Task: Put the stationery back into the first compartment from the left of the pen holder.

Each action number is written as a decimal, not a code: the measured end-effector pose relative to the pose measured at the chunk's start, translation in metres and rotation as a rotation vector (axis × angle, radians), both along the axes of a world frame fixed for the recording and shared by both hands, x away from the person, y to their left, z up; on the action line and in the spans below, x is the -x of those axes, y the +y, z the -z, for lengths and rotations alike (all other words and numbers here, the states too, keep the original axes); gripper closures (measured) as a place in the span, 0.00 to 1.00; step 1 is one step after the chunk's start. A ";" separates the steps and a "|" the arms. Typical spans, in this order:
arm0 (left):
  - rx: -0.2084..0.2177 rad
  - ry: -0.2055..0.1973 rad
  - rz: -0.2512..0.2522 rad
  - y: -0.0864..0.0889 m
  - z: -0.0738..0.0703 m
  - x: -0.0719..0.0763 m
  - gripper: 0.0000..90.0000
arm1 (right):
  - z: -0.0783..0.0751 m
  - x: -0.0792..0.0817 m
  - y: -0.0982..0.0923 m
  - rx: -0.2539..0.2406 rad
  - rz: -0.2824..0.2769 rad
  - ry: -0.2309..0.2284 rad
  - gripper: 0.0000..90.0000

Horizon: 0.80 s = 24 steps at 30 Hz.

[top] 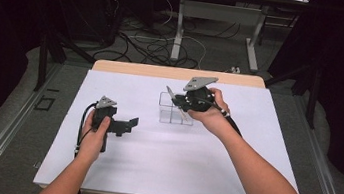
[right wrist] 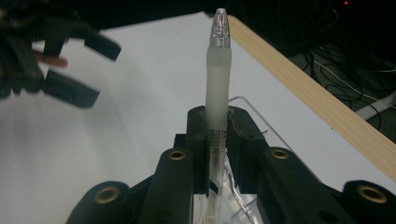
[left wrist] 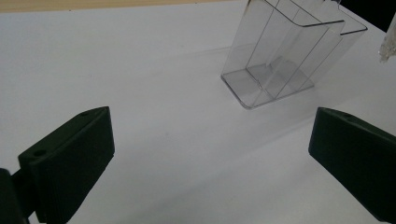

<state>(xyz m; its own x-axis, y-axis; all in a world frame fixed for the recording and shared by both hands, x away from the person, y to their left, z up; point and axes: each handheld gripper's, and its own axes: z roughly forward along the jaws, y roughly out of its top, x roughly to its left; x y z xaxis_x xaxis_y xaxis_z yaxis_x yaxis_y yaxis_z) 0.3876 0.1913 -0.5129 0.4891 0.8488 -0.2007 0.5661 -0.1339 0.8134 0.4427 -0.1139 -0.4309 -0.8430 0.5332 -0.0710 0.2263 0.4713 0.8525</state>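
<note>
My right gripper point(top: 183, 101) is shut on a translucent white pen point(right wrist: 218, 70), which stands out beyond the jaws with its clear tip on the far side. In the high view the pen point(top: 172, 96) hangs tilted over a clear plastic divided container point(top: 175, 111) at the table's middle back. Just below the pen's lower end lies the container's rim point(right wrist: 261, 122). My left gripper point(top: 128, 125) is held to the left of the container, open, with nothing between its jaws. In the left gripper view the gripper point(left wrist: 210, 158) faces the container point(left wrist: 280, 56) across bare white surface.
A white sheet point(top: 153, 150) covers the table, and a wooden edge point(right wrist: 303, 88) runs along its far side. Beyond the table are dark floor, cables point(top: 156, 49) and the legs of another table point(top: 179, 27).
</note>
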 end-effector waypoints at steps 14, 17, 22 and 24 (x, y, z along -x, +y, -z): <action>-0.001 -0.002 0.000 0.000 0.001 -0.003 0.00 | -0.006 -0.020 -0.007 -0.293 0.148 0.074 0.88; 0.001 0.000 0.000 -0.001 0.002 -0.004 0.00 | -0.006 -0.023 -0.006 -0.327 0.171 0.086 0.88; 0.001 0.004 0.000 0.000 0.003 -0.005 0.00 | -0.003 -0.028 -0.007 -0.406 0.205 0.100 0.88; -0.001 0.006 0.000 0.000 0.003 -0.005 0.00 | -0.003 -0.030 -0.007 -0.432 0.215 0.090 0.88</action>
